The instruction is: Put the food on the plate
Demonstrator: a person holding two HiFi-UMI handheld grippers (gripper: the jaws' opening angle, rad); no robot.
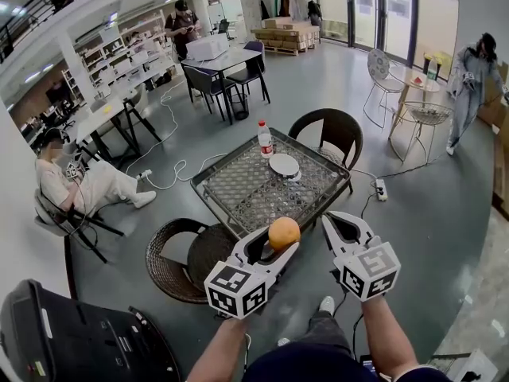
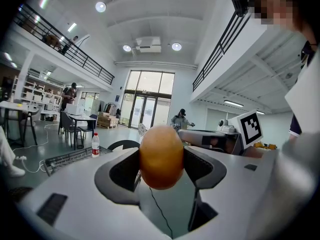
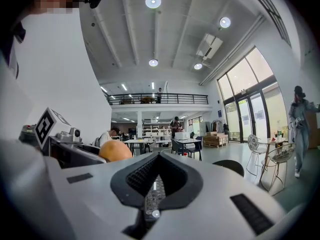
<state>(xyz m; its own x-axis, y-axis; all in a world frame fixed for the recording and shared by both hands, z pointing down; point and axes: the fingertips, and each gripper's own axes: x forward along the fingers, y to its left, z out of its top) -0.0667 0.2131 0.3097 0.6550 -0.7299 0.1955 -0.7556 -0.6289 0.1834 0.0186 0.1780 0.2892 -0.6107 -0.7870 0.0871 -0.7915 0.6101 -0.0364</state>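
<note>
An orange (image 1: 284,233) is clamped between the jaws of my left gripper (image 1: 278,241), held in the air short of the near edge of the glass table (image 1: 238,197). It fills the middle of the left gripper view as the orange (image 2: 161,156). A white plate (image 1: 284,165) lies on the far side of the table, well ahead of both grippers. My right gripper (image 1: 340,225) hangs beside the left one, jaws shut with nothing between them. From the right gripper view (image 3: 158,180) the orange (image 3: 115,151) shows at left.
A water bottle (image 1: 265,140) with a red label stands on the table left of the plate. Wicker chairs (image 1: 188,259) sit at the near left and far side (image 1: 328,132). A power strip (image 1: 380,189) and cables lie on the floor at right. People are farther off.
</note>
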